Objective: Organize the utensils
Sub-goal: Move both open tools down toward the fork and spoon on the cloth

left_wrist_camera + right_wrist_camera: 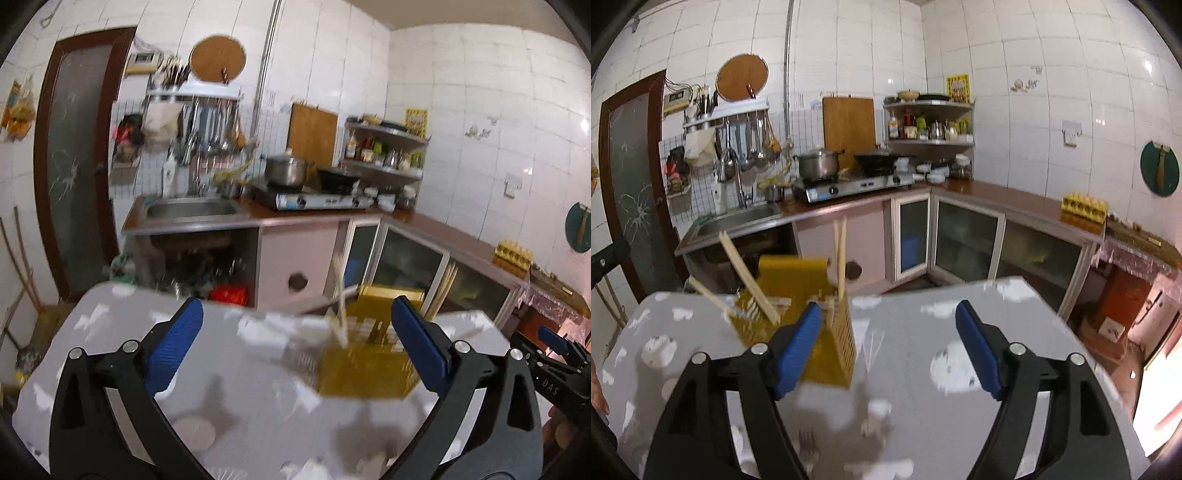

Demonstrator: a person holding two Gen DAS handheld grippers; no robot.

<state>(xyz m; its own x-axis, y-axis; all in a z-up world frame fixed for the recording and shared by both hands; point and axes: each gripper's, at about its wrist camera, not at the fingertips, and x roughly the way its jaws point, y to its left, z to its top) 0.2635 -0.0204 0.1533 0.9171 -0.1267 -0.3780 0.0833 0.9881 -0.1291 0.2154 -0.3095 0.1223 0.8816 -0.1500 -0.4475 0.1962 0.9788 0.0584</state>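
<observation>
Both grippers hang over the grey table with its white-patterned cloth (916,332), and neither has hold of anything. The left gripper (297,345) has its blue-padded jaws spread as wide as they seem to go, nothing between them but tablecloth. The right gripper (888,341) is well open too, a little less so, also empty.

The yellow slatted plastic utensil holder (827,347) stands on the table towards its far edge, with several pale wooden chopsticks (750,277) leaning out of it at loose angles. A metal fork (807,446) lies on the cloth at the near edge, in shadow below the right gripper; I cannot make out any other loose utensil for certain.

My worry is that holder. The right gripper's left pad sits just beside it, perhaps in front of it, and a careless sweep could knock it over or push it off the far edge, as it looks light. The slanting chopsticks could snag on a passing finger and scatter. The fork lies flat on soft cloth, so jaws coming down might pinch the fabric and drag the holder along.
</observation>
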